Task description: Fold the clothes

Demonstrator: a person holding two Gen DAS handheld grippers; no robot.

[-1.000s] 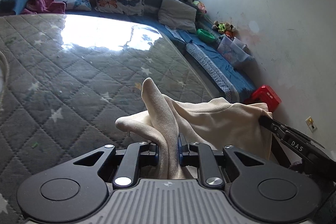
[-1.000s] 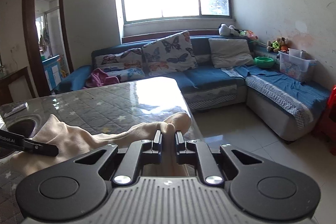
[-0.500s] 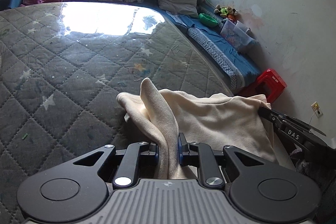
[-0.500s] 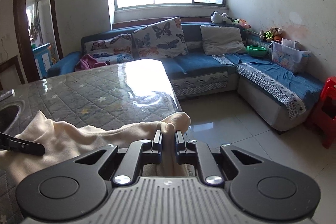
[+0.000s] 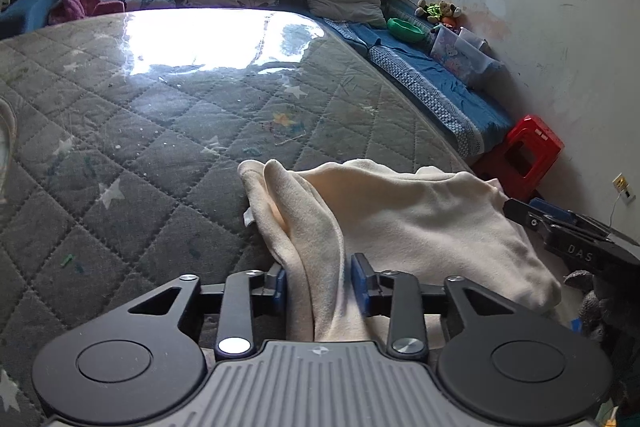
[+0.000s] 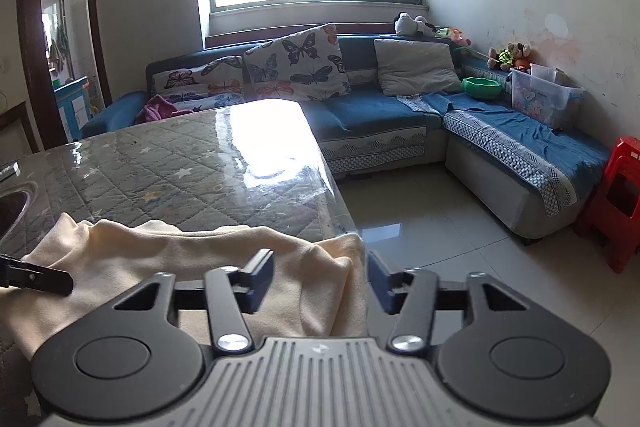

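Left wrist view: quilted grey table (image 5: 160, 131) filling left and centre. Cream garment (image 5: 400, 219) heaped at 5 o'clock near table edge, a fold running back between parted blue pads (image 5: 359, 275). Left gripper (image 5: 318, 277) spread, loose around cloth, no pinch. Right gripper's black tip (image 5: 560, 231) at 3 o'clock, beside garment.

Right wrist view: same garment (image 6: 180, 259) draped across table corner (image 6: 248, 167) at 7 o'clock. Right gripper (image 6: 320, 277) wide apart, cloth lying between fingers, unclamped. Blue sofa (image 6: 380, 115) at 1 o'clock; red stool (image 6: 620, 199) at 3 o'clock.
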